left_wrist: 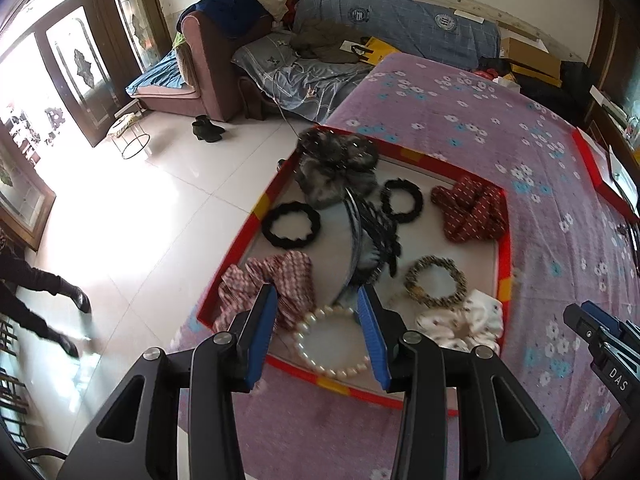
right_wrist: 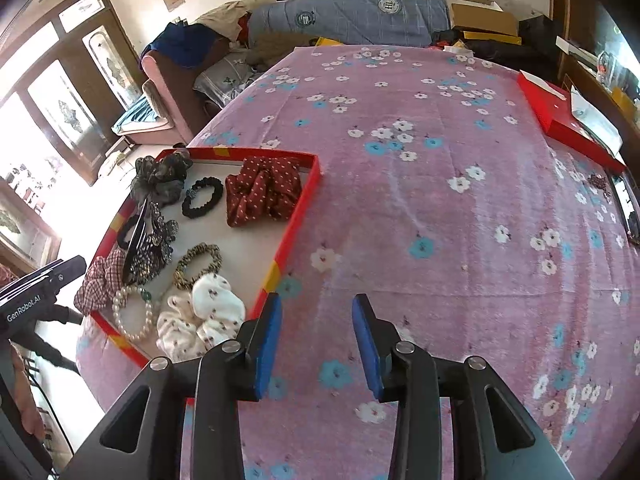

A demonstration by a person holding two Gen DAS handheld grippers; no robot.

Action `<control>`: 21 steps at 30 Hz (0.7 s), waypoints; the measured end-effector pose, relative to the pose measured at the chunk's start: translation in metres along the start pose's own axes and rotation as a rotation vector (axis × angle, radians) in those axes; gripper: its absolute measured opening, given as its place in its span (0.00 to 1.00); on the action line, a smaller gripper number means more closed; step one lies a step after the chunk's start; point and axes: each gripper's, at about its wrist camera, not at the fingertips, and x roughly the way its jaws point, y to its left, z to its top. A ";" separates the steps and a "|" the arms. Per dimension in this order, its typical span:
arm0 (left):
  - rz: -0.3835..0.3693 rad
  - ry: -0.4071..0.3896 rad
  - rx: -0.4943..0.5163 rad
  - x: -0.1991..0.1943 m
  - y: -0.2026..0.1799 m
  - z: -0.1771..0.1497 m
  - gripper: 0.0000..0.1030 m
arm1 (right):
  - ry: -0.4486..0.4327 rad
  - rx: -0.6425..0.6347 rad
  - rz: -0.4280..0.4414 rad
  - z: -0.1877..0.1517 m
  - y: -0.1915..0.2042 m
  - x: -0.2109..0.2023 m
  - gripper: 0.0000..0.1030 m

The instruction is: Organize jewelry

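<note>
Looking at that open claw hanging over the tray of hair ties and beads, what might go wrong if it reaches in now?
1. The left gripper is open above the pearl bracelet, which lies close against the checked scrunchie; closing could catch fabric too.
2. The items are crowded: the black hair clip overlaps its neighbours, so lifting one piece may drag another.
3. The red tray sits near the table's edge above the floor; a nudge might push it off.

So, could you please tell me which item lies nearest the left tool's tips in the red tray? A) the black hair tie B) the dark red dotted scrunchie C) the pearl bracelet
C: the pearl bracelet lies right between the open left tool tips at the red tray near edge.
</note>
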 end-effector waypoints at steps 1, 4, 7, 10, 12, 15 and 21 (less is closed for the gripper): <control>0.002 0.001 -0.001 -0.002 -0.003 -0.003 0.40 | 0.001 -0.001 0.004 -0.003 -0.003 -0.002 0.39; 0.014 0.001 -0.004 -0.008 -0.009 -0.012 0.40 | 0.004 -0.011 0.013 -0.008 -0.008 -0.005 0.39; 0.036 -0.002 -0.012 -0.016 -0.012 -0.022 0.40 | 0.014 -0.025 0.036 -0.014 -0.010 -0.005 0.39; 0.065 -0.009 -0.025 -0.023 -0.009 -0.028 0.40 | 0.021 -0.050 0.064 -0.018 -0.006 -0.006 0.39; 0.088 -0.009 -0.037 -0.028 -0.007 -0.031 0.40 | 0.013 -0.081 0.086 -0.020 -0.001 -0.010 0.39; 0.114 -0.024 -0.069 -0.039 -0.002 -0.034 0.40 | -0.006 -0.125 0.105 -0.022 0.007 -0.016 0.40; 0.152 -0.133 -0.123 -0.074 0.002 -0.040 0.52 | -0.022 -0.160 0.143 -0.024 0.013 -0.024 0.40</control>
